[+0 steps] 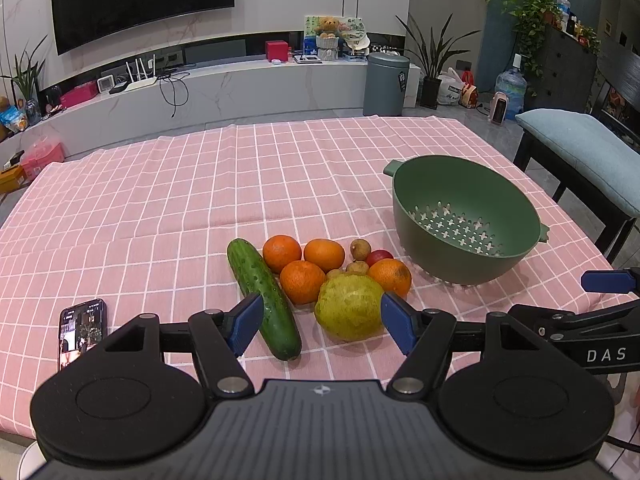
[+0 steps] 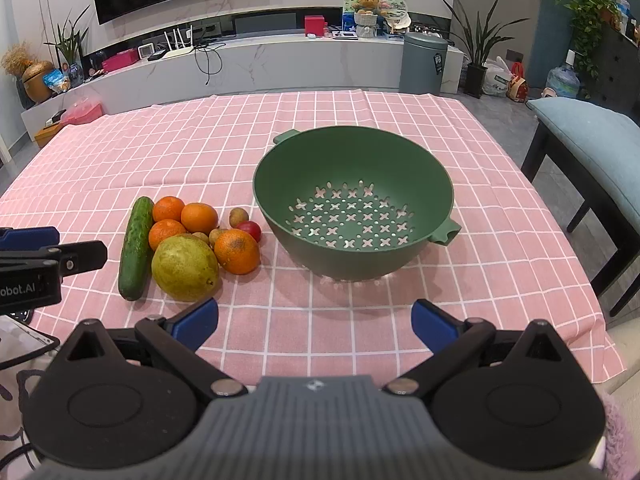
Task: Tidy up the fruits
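With both the left gripper (image 1: 322, 322) and right gripper (image 2: 314, 322) being held with jaws apart and empty, the fruits (image 2: 192, 240) are lying piled on the tabletop (image 2: 360, 320) beside the empty colander (image 2: 354, 168), so neighbours risk being nudged rolling during a grasp.

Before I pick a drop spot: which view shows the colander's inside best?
The right wrist view: the green colander sits central, its whole perforated floor visible. The left wrist view shows it off right, floor partly hidden by its near wall.
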Demonstrator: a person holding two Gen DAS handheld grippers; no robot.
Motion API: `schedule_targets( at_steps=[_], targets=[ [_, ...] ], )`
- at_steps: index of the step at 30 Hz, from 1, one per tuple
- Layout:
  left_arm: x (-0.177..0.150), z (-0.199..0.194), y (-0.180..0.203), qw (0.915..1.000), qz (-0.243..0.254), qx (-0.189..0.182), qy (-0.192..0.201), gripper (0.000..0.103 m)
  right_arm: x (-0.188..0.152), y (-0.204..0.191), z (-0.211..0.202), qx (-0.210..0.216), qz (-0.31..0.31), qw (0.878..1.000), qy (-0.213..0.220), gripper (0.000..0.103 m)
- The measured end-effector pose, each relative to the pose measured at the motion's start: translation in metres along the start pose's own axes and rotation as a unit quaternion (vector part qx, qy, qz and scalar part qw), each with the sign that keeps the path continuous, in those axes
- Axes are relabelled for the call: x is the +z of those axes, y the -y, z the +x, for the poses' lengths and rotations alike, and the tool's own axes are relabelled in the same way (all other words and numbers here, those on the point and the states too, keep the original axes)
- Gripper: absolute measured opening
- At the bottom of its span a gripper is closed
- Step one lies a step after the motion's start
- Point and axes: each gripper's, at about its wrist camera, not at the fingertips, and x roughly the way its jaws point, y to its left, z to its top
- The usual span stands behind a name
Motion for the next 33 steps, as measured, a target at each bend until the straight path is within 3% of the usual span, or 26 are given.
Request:
schedule_targets(
  at_steps=[33],
  targets=[
    [-0.0037, -0.0016, 0.0005, 1.0, -0.004, 0.0, -0.005, 0.079, -0.0008, -0.0024, 0.0013, 0.002, 0.003, 1.0, -0.001, 0.099]
  ],
)
